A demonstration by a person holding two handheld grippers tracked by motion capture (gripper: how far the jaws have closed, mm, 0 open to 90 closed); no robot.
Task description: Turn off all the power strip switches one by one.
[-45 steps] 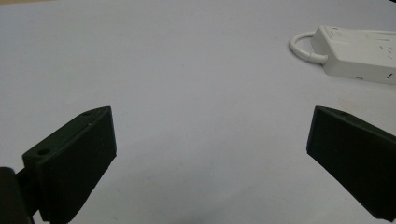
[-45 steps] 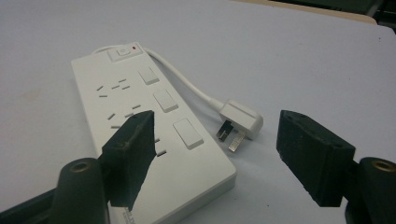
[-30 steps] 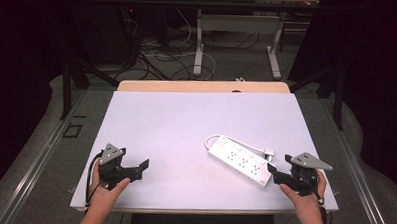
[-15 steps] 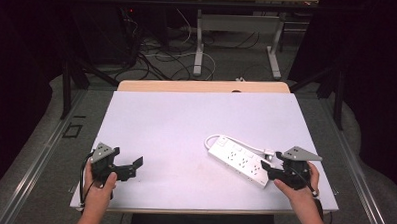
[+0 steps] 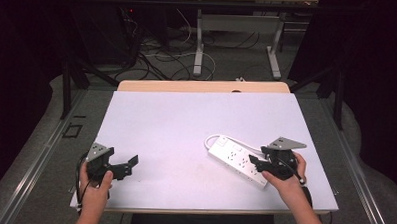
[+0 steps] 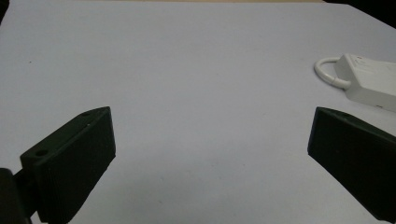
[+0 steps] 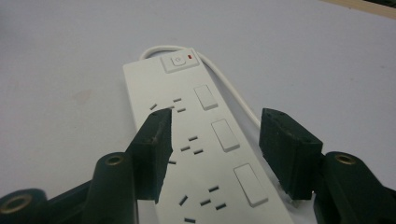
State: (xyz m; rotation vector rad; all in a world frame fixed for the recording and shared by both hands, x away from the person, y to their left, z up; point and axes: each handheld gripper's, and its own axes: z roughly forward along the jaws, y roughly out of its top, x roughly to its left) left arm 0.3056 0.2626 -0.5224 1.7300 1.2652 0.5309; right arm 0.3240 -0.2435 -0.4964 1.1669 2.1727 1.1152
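Power strip [image 5: 237, 160], white, lies at an angle on the right half of the white table [image 5: 186, 121], its cord looping out from the far end. In the high view, your right gripper [image 5: 254, 164] sits over the strip's near end, and your left gripper [image 5: 129, 164] rests near the front left edge, well apart from the strip.

Left gripper view: your left gripper [image 6: 210, 158] stands wide, nothing but bare table [image 6: 187, 70] between the jaws. The power strip [image 6: 369, 81] and its cord loop show at the far right.

Right gripper view: your right gripper [image 7: 215, 140] straddles the power strip [image 7: 201, 140] across its width, about half open. The jaws have just been closing, with the strip between them. Whether the pads touch its sides, you cannot tell from here. The switch end and its red lamp point away.
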